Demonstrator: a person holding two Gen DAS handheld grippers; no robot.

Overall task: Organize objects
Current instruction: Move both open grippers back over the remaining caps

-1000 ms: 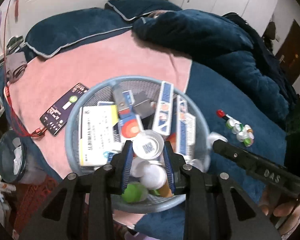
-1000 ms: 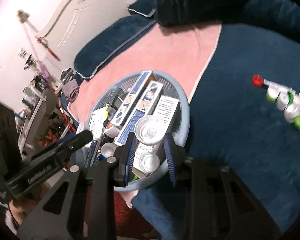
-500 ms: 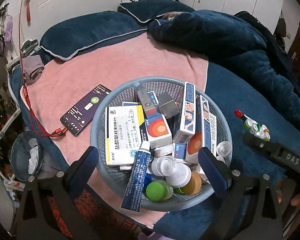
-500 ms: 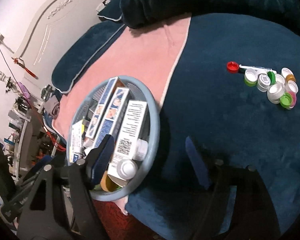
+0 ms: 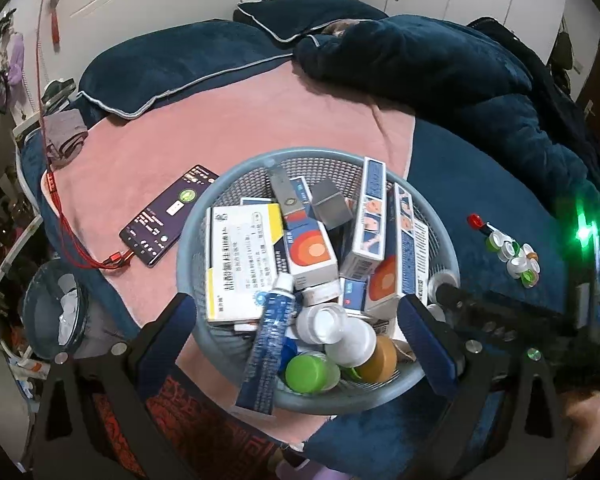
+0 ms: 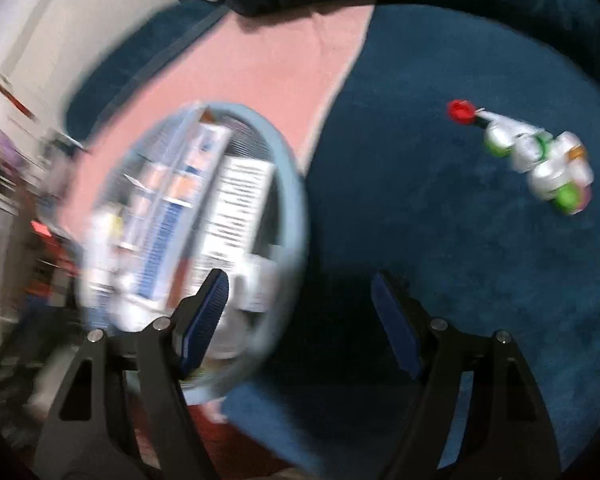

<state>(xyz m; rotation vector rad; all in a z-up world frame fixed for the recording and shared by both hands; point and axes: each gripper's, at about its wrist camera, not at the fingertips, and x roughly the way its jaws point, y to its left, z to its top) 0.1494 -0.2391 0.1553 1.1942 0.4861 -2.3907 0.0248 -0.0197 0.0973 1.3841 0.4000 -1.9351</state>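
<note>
A round blue-grey mesh basket [image 5: 300,153] sits on the bed, packed with medicine boxes, a blue tube [image 5: 268,336] and small bottles with white [image 5: 324,322] and green [image 5: 306,370] caps. My left gripper [image 5: 296,300] hovers over its near half, open wide, with nothing pressed between the pads. The right wrist view is blurred. There my right gripper [image 6: 300,277] stands open across the basket's rim [image 6: 296,200], one finger over the basket and the other over the blue bedspread. A cluster of loose bottle caps [image 6: 540,160] lies further right.
A phone [image 5: 168,216] on a red cable lies on the pink towel [image 5: 240,112] left of the basket. Bunched dark blue duvet [image 5: 440,76] and pillows fill the back. A waste bin [image 5: 56,316] stands below the bed's left edge. The right gripper's body [image 5: 500,320] crosses the lower right.
Both grippers went from shut on a white-lidded bottle over the basket to open; the bottle now lies in the basket. The right wrist view swung right, off the basket's middle.
</note>
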